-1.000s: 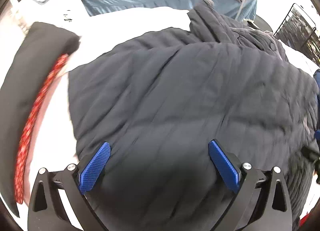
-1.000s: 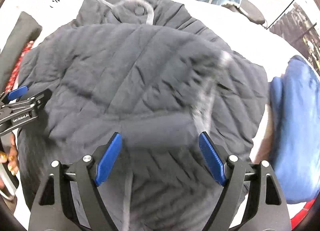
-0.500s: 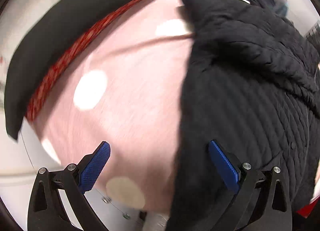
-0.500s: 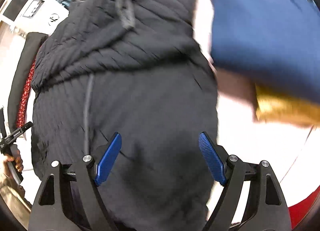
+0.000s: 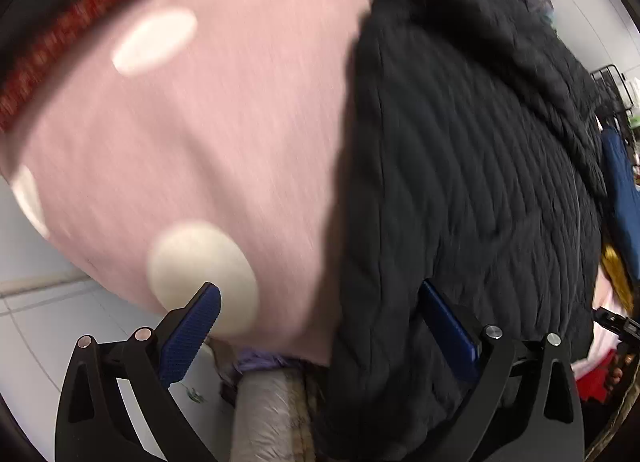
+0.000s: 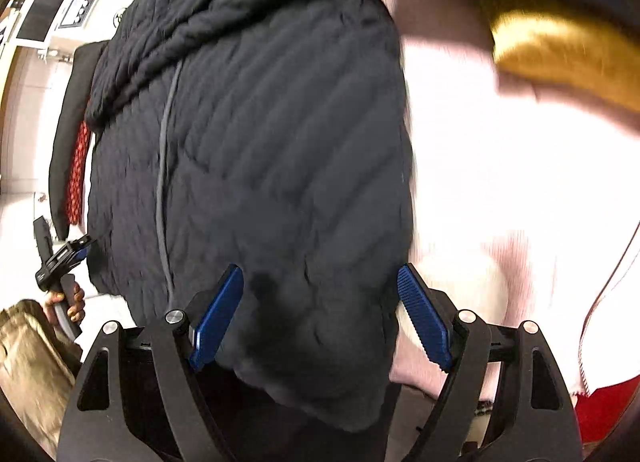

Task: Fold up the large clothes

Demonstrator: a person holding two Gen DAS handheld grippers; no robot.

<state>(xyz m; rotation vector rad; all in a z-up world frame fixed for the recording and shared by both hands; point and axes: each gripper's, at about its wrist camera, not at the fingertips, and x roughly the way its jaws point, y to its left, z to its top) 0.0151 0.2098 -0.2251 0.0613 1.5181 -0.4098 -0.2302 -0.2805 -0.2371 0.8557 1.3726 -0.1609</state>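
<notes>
A dark quilted jacket lies folded on a pink sheet with white dots. My left gripper is open at the jacket's near left edge; its right finger lies against the quilted fabric, its left finger over the sheet. In the right wrist view the jacket fills the middle, with a grey zip line running down it. My right gripper is open astride the jacket's near right corner, which hangs over the edge between the jaws. The left gripper also shows in the right wrist view, at the far left.
A black cloth with red trim lies along the sheet's far left. A blue garment and a yellow one lie to the right of the jacket. A tiled floor is below the bed edge. A tan bag is at the lower left.
Both grippers have dropped from above the jacket to the near bed edge, left at the left side, right at the right corner. Both jaws stay open.
</notes>
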